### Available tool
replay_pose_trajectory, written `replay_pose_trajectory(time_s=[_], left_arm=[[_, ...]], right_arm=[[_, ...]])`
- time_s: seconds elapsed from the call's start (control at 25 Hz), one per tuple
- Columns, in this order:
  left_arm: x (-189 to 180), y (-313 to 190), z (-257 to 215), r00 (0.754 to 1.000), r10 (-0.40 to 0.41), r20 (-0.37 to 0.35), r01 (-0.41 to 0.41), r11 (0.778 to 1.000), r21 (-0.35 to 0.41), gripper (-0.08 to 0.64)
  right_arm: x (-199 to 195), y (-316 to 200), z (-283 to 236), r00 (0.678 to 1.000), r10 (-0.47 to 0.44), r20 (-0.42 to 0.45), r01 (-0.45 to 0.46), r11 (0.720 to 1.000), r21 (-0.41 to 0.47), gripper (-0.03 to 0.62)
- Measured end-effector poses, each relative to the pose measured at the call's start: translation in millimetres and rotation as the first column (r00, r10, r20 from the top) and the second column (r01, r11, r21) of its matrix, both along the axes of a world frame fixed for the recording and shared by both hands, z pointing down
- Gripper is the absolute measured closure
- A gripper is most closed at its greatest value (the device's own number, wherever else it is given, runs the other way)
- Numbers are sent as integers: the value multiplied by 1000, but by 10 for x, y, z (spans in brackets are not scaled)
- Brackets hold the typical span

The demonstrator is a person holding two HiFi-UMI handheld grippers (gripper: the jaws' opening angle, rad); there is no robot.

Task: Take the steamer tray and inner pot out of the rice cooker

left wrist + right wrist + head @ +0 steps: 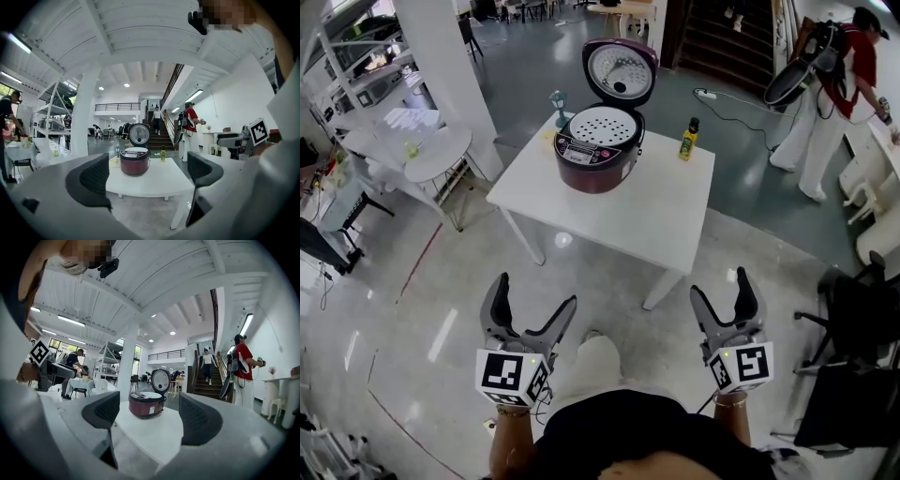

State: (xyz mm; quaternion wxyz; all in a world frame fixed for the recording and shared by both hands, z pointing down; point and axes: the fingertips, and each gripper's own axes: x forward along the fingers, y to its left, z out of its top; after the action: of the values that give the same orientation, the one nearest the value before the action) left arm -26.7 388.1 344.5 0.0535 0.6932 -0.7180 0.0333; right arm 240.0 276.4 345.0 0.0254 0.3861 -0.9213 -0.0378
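A maroon rice cooker [598,155] stands on a white square table [656,211] with its lid [620,70] swung up. A white perforated steamer tray [602,126] sits in its top; the inner pot beneath is hidden. My left gripper [534,292] and right gripper [719,284] hang over the floor, well short of the table, both open and empty. In the left gripper view the cooker [134,161] shows far off between the spread jaws of the gripper [145,173]. The right gripper view frames the cooker [147,405] the same way, gripper [147,416] open.
A yellow bottle [687,141] stands on the table right of the cooker, a small teal stemmed thing [559,106] to its left. A round white table [422,150] is at left, a black chair [853,319] at right. A person in red [834,84] stands at the back right.
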Motion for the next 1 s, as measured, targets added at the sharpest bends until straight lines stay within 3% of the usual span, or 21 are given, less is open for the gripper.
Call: replay_pose_trajectory(time_s=[0.36, 0.64, 0.8, 1.0], left_arm=[[-143, -138, 53, 998, -52, 31, 52, 999, -9, 66], [-323, -601, 170, 999, -42, 23, 43, 998, -38, 67], [-399, -997, 149, 999, -9, 52, 11, 999, -37, 67], [-636, -1441, 167, 996, 2, 86, 4, 998, -66, 67]], right_arm=[[-190, -178, 96, 993, -53, -104, 57, 998, 34, 216], [-401, -520, 34, 995, -67, -73, 71, 996, 49, 216], [-553, -857, 44, 996, -49, -77, 53, 997, 52, 216], [-753, -1309, -11, 1000, -21, -16, 22, 999, 41, 216]])
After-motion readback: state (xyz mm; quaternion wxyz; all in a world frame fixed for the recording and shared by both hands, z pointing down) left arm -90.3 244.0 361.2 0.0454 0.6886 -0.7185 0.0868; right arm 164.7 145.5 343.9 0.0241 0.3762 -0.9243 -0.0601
